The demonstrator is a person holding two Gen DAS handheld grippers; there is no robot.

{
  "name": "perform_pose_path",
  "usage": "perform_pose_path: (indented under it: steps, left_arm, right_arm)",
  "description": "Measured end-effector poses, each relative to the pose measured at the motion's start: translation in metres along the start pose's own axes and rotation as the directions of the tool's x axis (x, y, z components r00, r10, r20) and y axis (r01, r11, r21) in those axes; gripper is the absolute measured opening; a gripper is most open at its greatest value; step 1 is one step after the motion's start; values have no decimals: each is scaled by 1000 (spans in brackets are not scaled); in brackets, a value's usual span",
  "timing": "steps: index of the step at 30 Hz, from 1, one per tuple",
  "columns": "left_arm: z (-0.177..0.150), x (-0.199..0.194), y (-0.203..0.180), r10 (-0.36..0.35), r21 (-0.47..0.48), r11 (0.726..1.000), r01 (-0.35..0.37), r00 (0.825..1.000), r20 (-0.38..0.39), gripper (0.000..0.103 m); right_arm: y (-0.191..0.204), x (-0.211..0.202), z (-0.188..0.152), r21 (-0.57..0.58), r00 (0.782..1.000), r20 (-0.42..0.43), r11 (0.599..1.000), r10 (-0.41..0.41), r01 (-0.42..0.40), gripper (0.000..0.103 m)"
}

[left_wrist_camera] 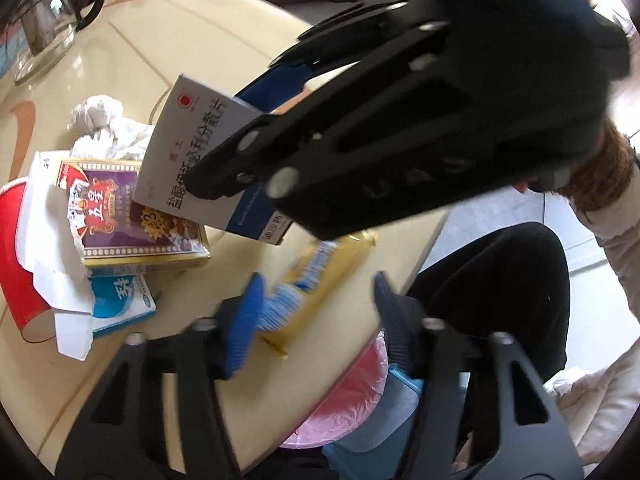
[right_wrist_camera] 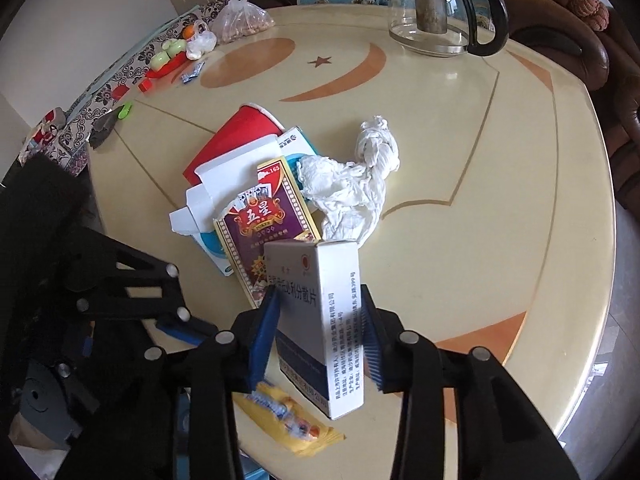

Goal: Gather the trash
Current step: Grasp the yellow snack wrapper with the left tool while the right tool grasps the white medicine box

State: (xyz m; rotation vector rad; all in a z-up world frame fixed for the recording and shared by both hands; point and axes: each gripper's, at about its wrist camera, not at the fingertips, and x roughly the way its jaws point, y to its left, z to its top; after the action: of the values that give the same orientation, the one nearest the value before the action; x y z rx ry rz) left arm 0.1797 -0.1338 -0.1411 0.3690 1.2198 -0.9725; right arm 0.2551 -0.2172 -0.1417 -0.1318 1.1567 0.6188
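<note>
Black right gripper (left_wrist_camera: 256, 152) hides medicine box (left_wrist_camera: 188, 136) lettering.

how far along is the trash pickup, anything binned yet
Nothing visibly binned: the pink-lined bin beside the table shows no trash where visible. In hand: the right hand-held gripper grips the white medicine box, lifted above the table. The left hand-held gripper is open over the yellow wrapper. Left: card box, tissues, red cup, blue-white box.
</note>
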Motion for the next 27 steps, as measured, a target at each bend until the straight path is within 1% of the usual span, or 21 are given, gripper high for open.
perform_pose_path:
  steps: [1,3,4,5,6,9,12,16,17,18,19,20,21,25,26,27]
  left_arm:
    - [0,3,0,12,-5,1000,-12,1000,-6,38]
    - [1,7,-1,27,3,1000,-27,999,-23,38]
    - [9,10,3,24,14,1000,-24,999,-34,39]
    - [9,9,0,25,21,999,-24,999,-39,46]
    - [10,10,0,12,24,1000,-11,999,-48,50]
    - [9,10,-3,24,42,999,-22,998,-50,50]
    - [9,12,-1,43,8,999,-43,997,-58,50]
    - [2,12,0,62,-16,998,-63,998,-26,51]
    - [2,13,-2,73,-17,997,-73,997,-28,48]
    - [3,13,-2,81,-17,997,-81,996,-33,42]
    - [4,14,-4,77,-25,997,-79,996,-43,34]
    - [1,15,-7,67,-34,997,-69,996,-50,30]
    - [3,17,-10,68,-30,997,-69,996,-58,28]
    - [4,25,-21,154,19,988,-153,986,-63,26]
    - [5,26,-23,156,14,988,-155,985,-69,22]
    - [6,26,-25,148,3,989,-148,986,-75,21]
  right_arm:
    - [1,0,0,-3,1000,0,1000,-2,2,32]
    - [3,0,0,-6,1000,1,1000,-16,16,21]
    - [4,1,1,-4,1000,-2,1000,-24,24,21]
    - [3,1,1,-2,1000,-4,1000,-26,26,21]
    - [3,2,1,-2,1000,-5,1000,-28,28,21]
    - [0,1,0,4,999,1,999,-36,36,21]
    - [-4,0,-1,32,1000,8,999,-26,26,21]
    - [-9,-4,-6,65,999,27,997,-38,36,21]
    - [-10,-5,-7,74,998,33,996,-49,46,20]
    - [-12,-7,-7,85,997,43,995,-64,60,20]
    - [-13,-9,-8,91,996,53,994,-71,66,20]
    - [-14,-11,-8,98,995,59,993,-78,72,20]
    - [-17,-13,-8,103,995,63,992,-83,77,20]
    - [-27,-20,-10,151,992,79,985,-96,83,20]
    - [-29,-22,-11,158,991,84,984,-101,87,20]
    - [-32,-25,-12,165,990,89,981,-113,97,20]
